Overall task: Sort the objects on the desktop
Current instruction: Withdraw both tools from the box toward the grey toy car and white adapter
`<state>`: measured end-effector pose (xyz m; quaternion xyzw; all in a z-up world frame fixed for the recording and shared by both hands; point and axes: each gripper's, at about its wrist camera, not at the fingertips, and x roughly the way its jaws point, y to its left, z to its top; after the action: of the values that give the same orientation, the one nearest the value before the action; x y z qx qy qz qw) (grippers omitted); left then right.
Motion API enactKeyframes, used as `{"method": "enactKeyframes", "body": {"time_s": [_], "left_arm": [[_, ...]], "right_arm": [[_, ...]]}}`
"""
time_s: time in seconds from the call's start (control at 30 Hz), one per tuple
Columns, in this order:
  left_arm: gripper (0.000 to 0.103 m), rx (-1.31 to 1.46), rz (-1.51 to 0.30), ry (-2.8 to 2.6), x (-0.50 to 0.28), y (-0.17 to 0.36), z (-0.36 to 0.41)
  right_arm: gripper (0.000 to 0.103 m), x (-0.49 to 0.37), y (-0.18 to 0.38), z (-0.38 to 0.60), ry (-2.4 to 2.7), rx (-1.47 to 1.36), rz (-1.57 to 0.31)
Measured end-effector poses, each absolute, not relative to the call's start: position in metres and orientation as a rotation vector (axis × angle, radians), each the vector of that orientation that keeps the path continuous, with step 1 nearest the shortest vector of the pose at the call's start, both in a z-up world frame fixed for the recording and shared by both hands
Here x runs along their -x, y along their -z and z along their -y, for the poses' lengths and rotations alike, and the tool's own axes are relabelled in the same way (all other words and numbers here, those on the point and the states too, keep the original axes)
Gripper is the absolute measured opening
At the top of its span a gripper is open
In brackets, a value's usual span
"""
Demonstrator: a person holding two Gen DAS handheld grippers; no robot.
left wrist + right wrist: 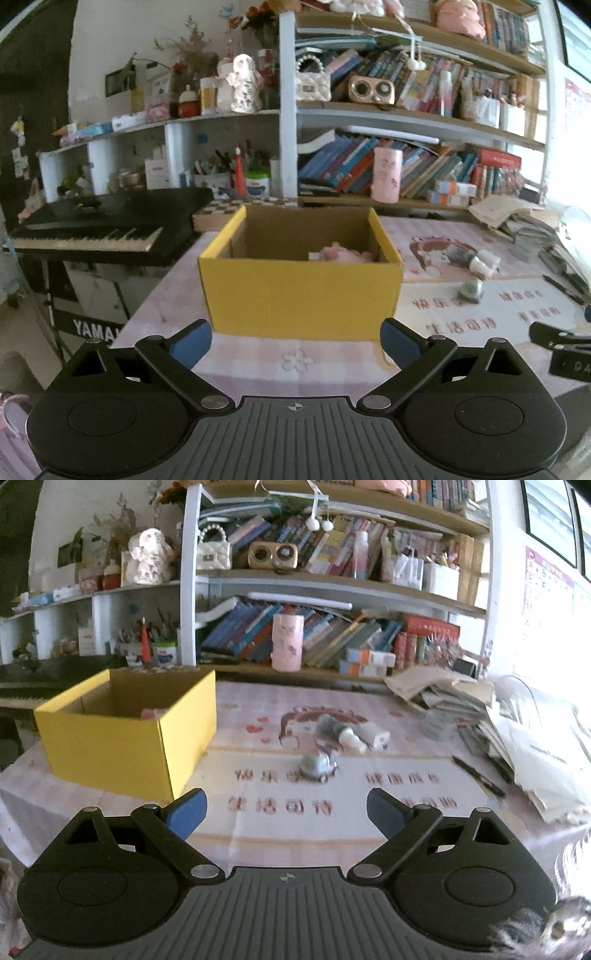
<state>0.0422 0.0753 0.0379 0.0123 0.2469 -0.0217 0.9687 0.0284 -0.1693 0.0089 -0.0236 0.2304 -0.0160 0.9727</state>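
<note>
A yellow cardboard box (301, 291) stands open on the pink desk mat, with a pink plush toy (341, 253) inside at the right. My left gripper (295, 341) is open and empty, just in front of the box. In the right wrist view the box (110, 746) is at the left. A small grey toy car (318, 765) sits mid-mat, with a grey furry item (330, 725) and a small white bottle (356, 741) behind it. My right gripper (286, 808) is open and empty, short of the car.
A stack of papers and books (517, 731) fills the right side of the desk. A black pen (478, 775) lies beside it. A bookshelf (332, 590) with a pink cup (287, 642) backs the desk. A keyboard piano (99, 229) stands left.
</note>
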Motion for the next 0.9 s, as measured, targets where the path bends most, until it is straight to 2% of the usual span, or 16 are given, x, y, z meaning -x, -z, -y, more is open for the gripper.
{"method": "enactKeyframes", "body": {"time_s": [0.53,0.9], "left_arm": [[0.100,-0.049,-0.588,0.152,-0.025,-0.008,-0.053],[0.100,-0.083,-0.650,0.270,-0.041,0.003,-0.016]], "right_arm": [[0.095,-0.002,0.011,0.146,-0.017,0.149,-0.560],[0.098,-0.010,0.023,0.171,-0.004,0.107,-0.662]]}}
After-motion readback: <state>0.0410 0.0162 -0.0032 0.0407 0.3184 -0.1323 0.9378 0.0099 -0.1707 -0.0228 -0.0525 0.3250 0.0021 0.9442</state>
